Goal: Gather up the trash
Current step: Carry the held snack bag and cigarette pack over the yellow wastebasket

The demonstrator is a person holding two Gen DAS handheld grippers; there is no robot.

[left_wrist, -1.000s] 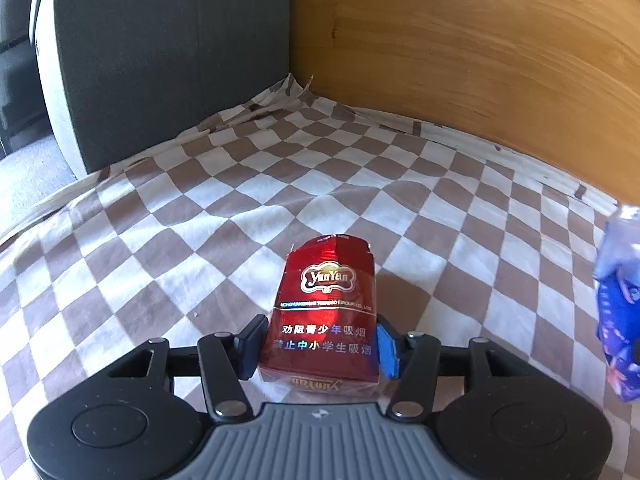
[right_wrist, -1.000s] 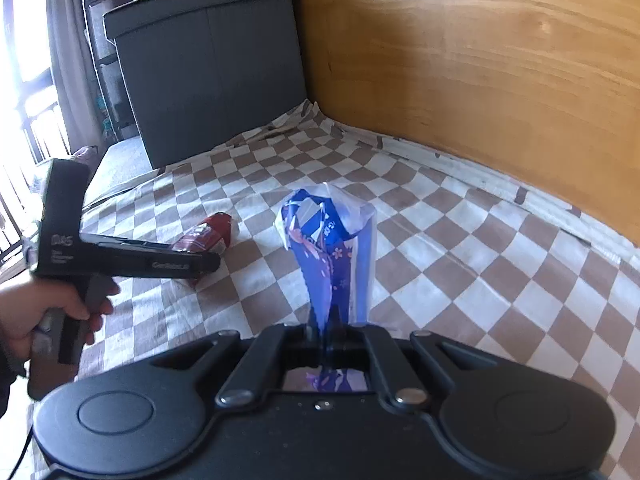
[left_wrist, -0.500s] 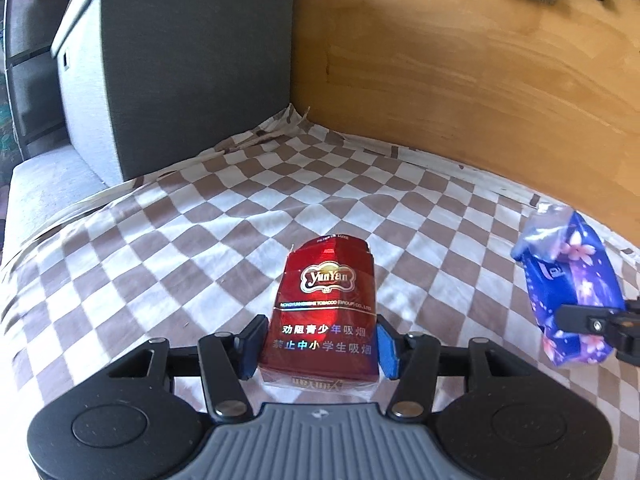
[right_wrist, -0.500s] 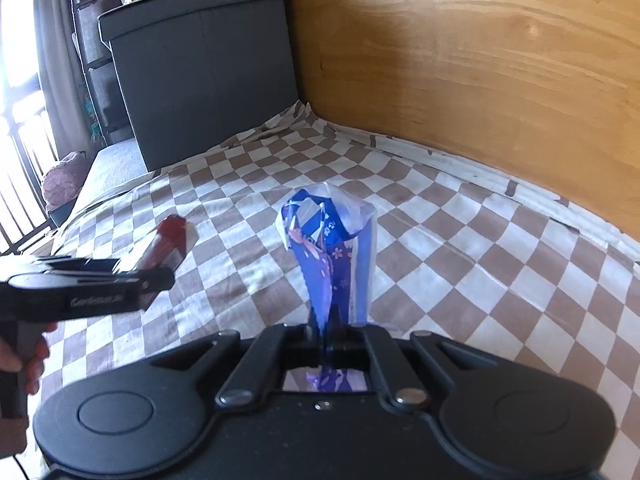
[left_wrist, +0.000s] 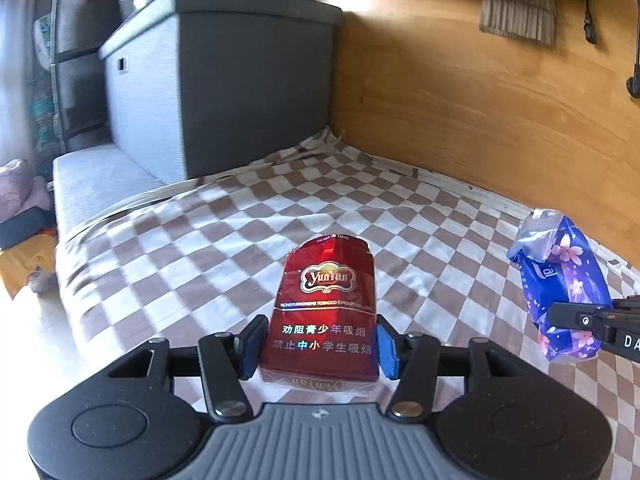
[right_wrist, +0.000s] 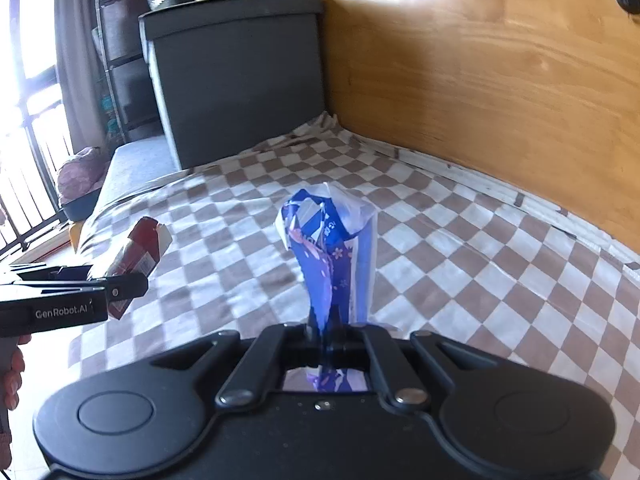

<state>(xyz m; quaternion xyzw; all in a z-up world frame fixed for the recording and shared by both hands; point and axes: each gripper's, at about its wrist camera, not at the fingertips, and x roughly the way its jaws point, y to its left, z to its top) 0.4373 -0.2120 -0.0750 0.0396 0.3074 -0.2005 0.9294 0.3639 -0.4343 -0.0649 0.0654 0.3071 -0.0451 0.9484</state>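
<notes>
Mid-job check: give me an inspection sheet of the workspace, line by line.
Surface: checkered cloth over a bed, wrinkled.
Job's things: red cigarette pack and blue floral wrapper, both held above the cloth.
Clutter: nothing seen on the cloth.
Grippers: left gripper shut on the pack; right gripper shut on the wrapper.
Cables: black cord hanging on the wall.
Surroundings: wooden wall, grey storage box, dark shelving behind it.

One red cigarette pack (left_wrist: 324, 316) between left gripper (left_wrist: 320, 346) pads; one blue wrapper (right_wrist: 332, 264) in right gripper (right_wrist: 326, 340); two grippers.
</notes>
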